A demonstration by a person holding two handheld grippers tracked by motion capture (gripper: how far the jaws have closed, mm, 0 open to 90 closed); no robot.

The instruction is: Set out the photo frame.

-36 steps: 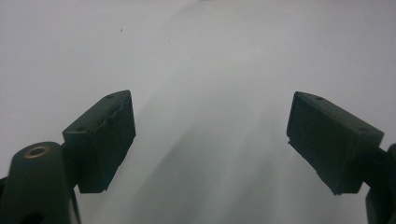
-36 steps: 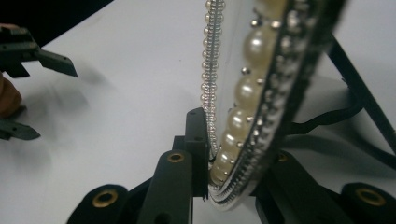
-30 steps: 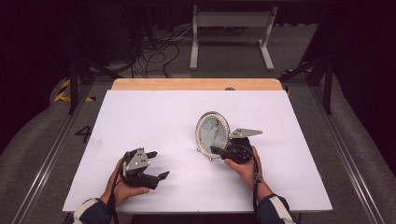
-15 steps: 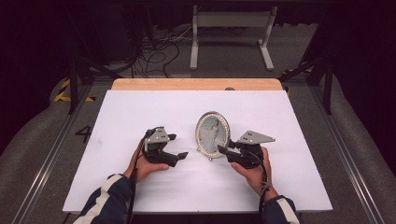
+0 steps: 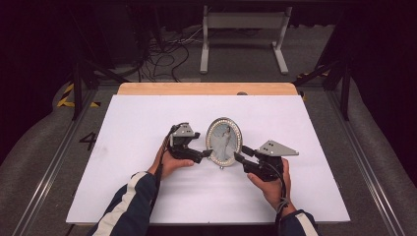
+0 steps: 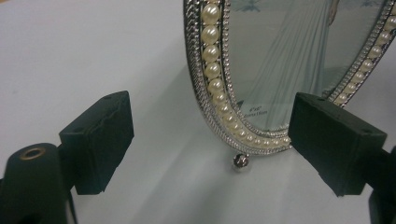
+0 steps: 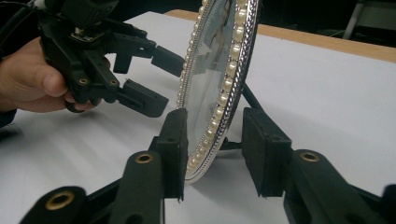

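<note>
1. An oval frame (image 5: 224,142) is standing upright near the middle of the white table (image 5: 147,128), leaning back a bit, face toward the person.
2. Its rim is showing as silver metal w/ a ring of cream pearls and a fine beaded chain edge on each side of them; a small silver ball foot is sitting under the bottom edge in the left gripper view.
3. Behind the glass a stock pic is showing: a figure in a long pale gown on a blue-grey ground, w/ tiny print low down, too small to read.
4. A dark strut is propping the frame from behind, seen in the right gripper view.
5. The left gripper (image 5: 205,154) is sitting at the frame's lower left edge, jaws spread wide; in its own view the frame's lower edge is lying between the pads, neither pad pressing on it.
6. The right gripper (image 5: 238,158) is straddling the frame's lower right rim, jaws having just been opening. One pad is sitting right against the glass side, the other standing off behind the rim, so no pinch.
7. Both hands are resting low over the table, either side of the frame.
</note>
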